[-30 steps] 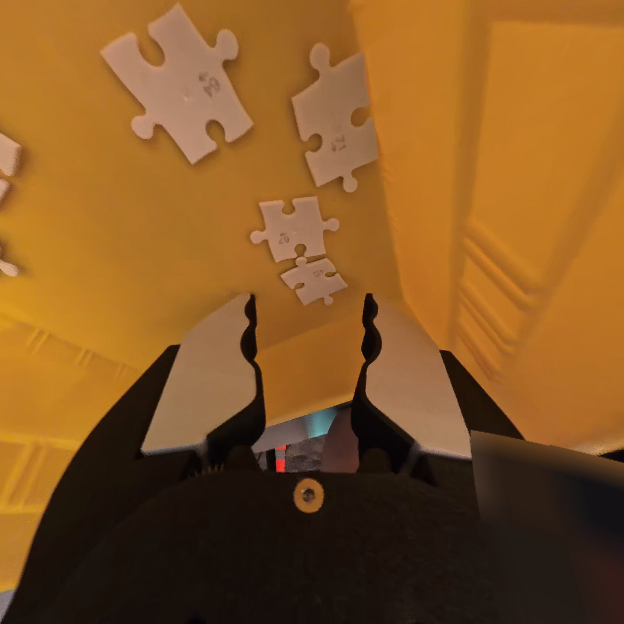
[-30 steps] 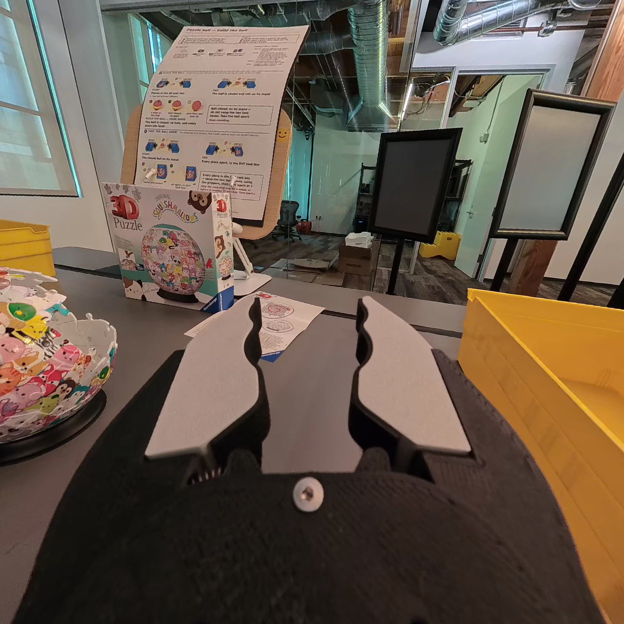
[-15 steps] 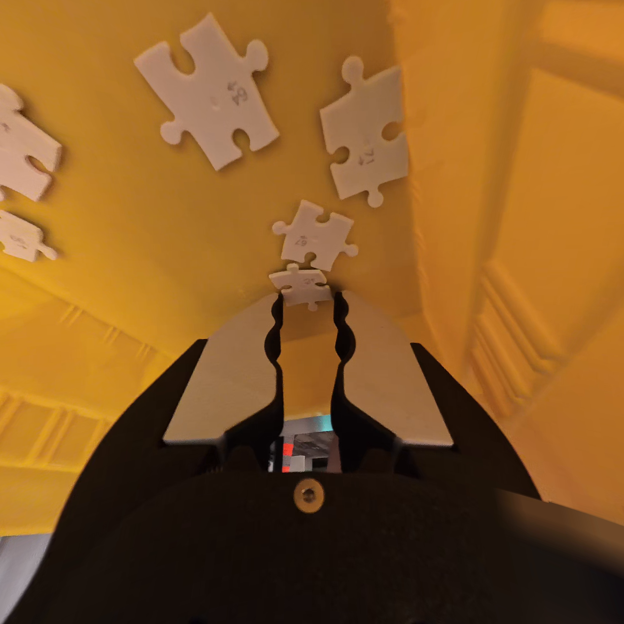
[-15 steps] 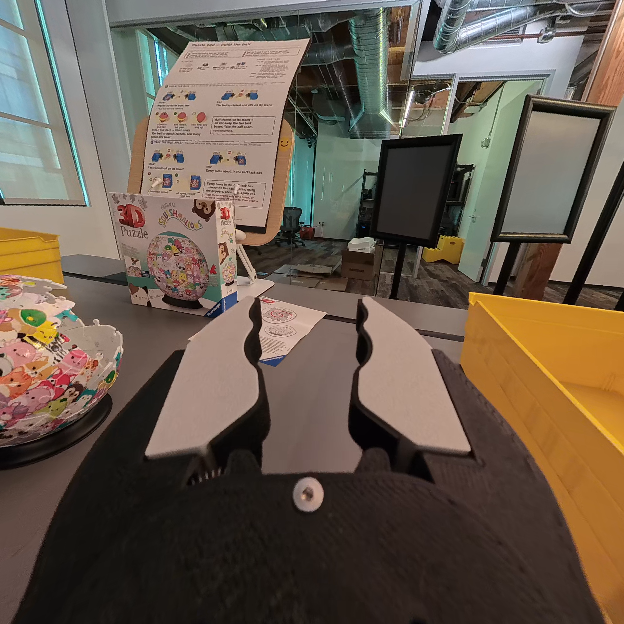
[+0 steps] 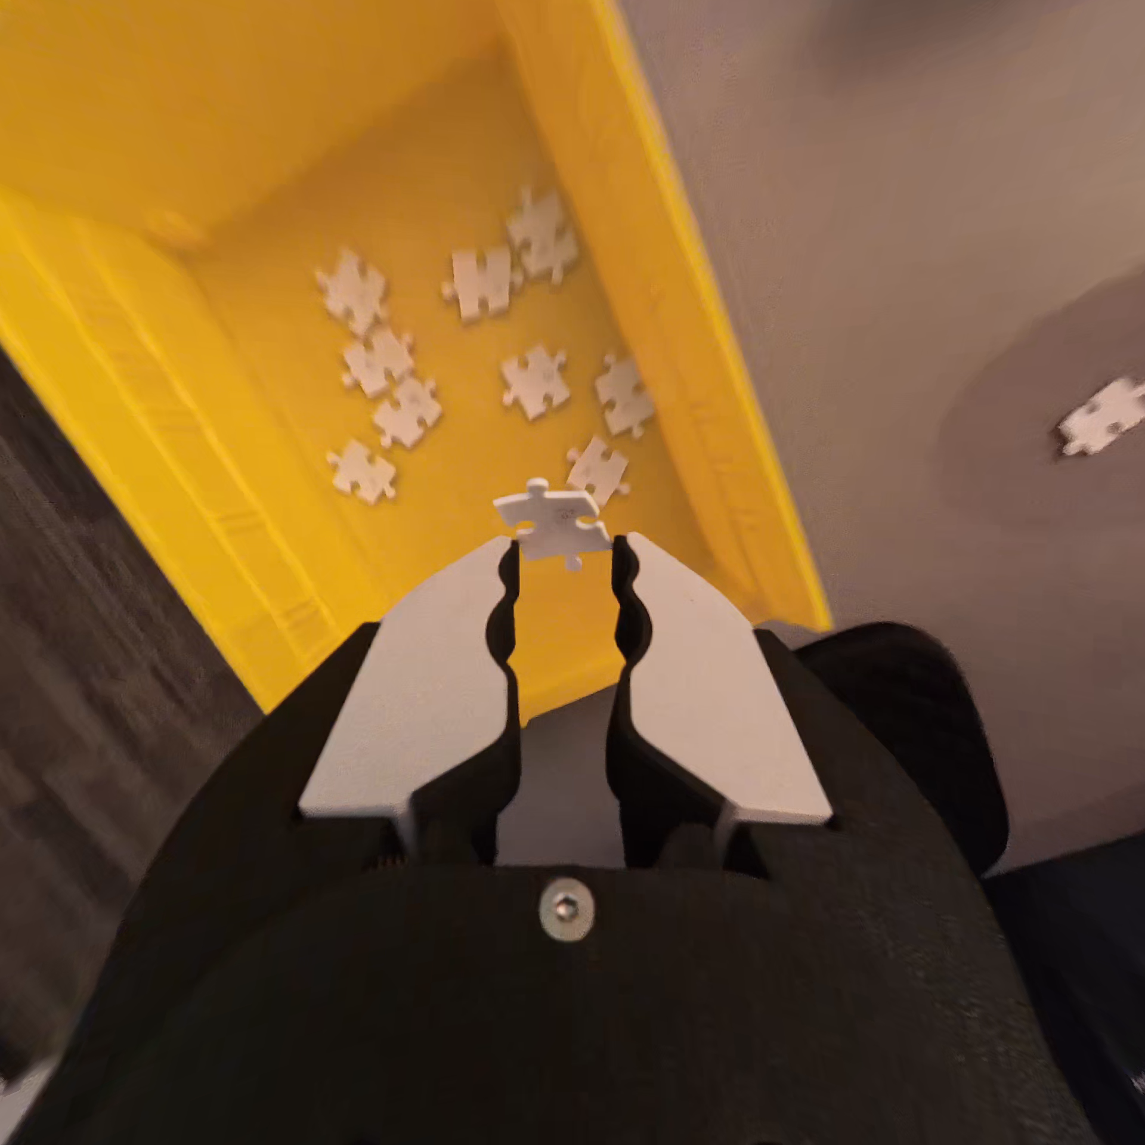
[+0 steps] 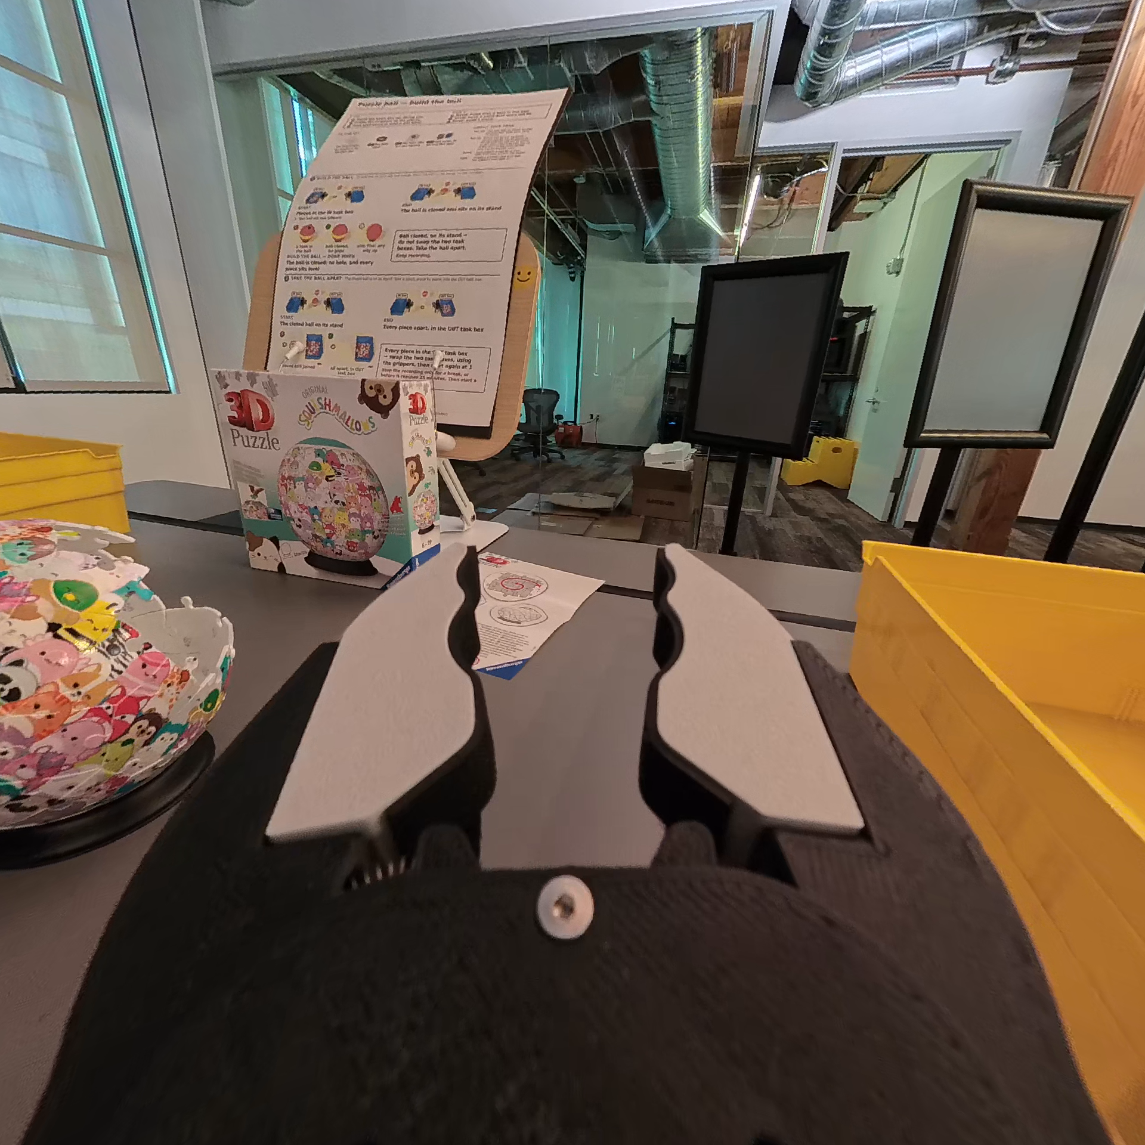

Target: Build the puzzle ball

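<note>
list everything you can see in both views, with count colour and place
held puzzle piece: 1, white, pinched at the left gripper's tips above the bin
loose puzzle pieces: about ten, white, on the bin floor
left bin: 1, yellow, below the left gripper
stray piece: 1, white, on the grey table right of that bin
puzzle ball: 1, multicoloured, part built, on a black stand at far left
puzzle box: 1, white and teal, upright behind the ball
leaflet: 1, white, flat on the table
instruction sheet: 1, white, on a wooden stand
right bin: 1, yellow, at right
left gripper: black and grey, gripping
right gripper: black and grey, open, empty
</note>
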`<state>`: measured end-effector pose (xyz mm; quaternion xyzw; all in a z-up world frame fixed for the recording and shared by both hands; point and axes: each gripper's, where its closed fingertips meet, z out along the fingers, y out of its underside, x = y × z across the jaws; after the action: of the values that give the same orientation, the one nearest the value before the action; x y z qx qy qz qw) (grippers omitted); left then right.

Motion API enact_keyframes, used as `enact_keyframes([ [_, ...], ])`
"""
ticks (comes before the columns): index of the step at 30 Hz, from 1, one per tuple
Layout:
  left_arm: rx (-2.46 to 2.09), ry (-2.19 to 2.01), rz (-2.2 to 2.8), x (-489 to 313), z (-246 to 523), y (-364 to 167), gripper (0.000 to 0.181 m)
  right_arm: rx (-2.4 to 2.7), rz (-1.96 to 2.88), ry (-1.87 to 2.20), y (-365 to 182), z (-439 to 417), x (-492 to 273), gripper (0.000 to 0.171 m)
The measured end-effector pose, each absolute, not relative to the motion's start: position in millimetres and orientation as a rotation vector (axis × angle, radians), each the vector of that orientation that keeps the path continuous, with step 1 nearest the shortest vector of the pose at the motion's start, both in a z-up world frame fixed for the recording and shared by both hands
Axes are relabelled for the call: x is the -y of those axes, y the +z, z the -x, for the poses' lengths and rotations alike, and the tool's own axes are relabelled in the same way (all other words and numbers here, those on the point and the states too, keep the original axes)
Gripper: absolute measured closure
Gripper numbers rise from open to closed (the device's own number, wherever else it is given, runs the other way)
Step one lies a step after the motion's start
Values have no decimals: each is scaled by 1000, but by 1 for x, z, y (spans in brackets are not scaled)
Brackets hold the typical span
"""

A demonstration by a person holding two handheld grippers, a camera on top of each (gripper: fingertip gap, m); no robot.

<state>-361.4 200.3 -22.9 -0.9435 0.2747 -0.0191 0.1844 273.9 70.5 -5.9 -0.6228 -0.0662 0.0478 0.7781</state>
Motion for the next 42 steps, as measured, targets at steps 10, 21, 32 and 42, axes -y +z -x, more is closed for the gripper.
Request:
enact_keyframes([
  [10,-1865,-298,2398,-102,173,-92,153,145,1339,129,-4,-271,-69,116],
  [21,-2052,-6,2360,-129,171,-158,153,163,1342,195,-4,-265,-70,114],
  [32,-1707,-182,2239,-150,183,-67,143,159,1336,216,-3,-266,-69,112],
  [42,-897,116,2324,-236,388,-3,134,168,1310,173,2,-267,-65,112],
])
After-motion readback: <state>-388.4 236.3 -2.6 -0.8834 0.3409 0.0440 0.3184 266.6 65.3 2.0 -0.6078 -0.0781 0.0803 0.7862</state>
